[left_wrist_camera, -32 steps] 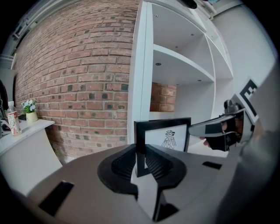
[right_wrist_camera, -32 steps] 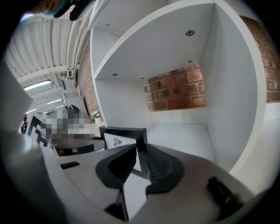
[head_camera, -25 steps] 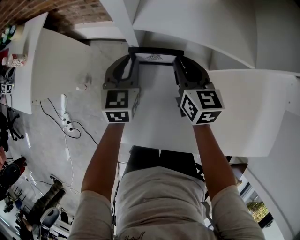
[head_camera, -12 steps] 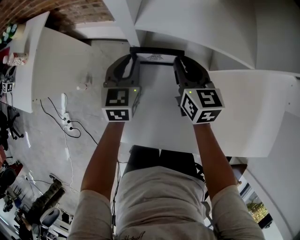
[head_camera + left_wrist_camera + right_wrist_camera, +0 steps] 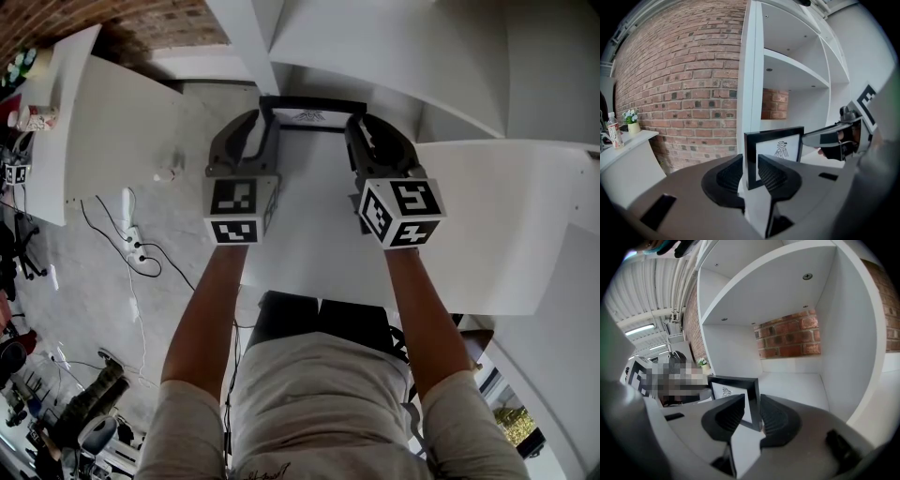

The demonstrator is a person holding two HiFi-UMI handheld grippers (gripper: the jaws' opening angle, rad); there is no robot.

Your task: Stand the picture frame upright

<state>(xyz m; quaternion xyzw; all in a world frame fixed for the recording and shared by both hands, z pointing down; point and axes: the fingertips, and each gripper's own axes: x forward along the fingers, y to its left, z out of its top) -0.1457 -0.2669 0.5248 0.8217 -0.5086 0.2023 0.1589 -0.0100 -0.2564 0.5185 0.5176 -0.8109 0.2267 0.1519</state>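
Currently the frame (image 5: pixel 312 115) is standing upright on the white tabletop (image 5: pixel 309 253), in front of a shelf unit (image 5: pixel 787 61). It is showing a small dark emblem, and any lettering under it is too small to read. The left gripper (image 5: pixel 751 165) is opening. The frame's left edge is sitting between its fingers (image 5: pixel 776 174), with a thin gap showing beside it. The right gripper (image 5: pixel 752 408) is grasping the frame's right edge, its fingers (image 5: pixel 723 416) pressing on both sides.

A brick wall (image 5: pixel 684 84) stands behind the white shelves (image 5: pixel 797 70). A bottle (image 5: pixel 614 132) and potted flowers (image 5: pixel 631 116) sit on a side counter (image 5: pixel 628 152). Cables (image 5: pixel 141 255) trail across the floor (image 5: pixel 187 202).
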